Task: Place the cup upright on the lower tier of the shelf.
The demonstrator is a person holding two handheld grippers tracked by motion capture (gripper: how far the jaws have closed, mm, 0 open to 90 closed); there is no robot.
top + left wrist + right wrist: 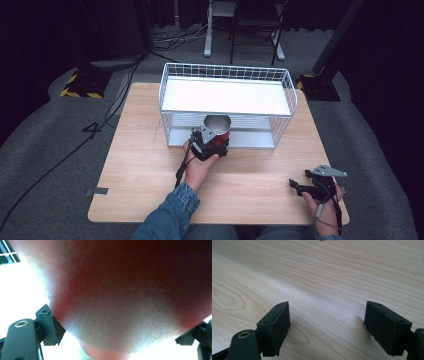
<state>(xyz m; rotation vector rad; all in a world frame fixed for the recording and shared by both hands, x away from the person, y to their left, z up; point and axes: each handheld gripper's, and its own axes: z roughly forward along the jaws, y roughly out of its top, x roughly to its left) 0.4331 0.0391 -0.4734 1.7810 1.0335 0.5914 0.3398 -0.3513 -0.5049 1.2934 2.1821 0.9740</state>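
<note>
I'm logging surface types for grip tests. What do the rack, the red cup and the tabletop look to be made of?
White wire-mesh rack: probably coated metal wire, judging by its thin grid bars, with smooth white shelves. Red cup, held in the left claw: glossy, with a pale inside; ceramic or metal, can't tell which. Light wooden tabletop: wood or wood-look laminate, with visible grain and a matte sheen.

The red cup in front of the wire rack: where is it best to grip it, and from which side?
Grip the red cup across its round side wall, coming level from the person's side of the table, because the wire rack blocks the far side. The cup stands upright, mouth up. The left gripper already holds it this way.
</note>
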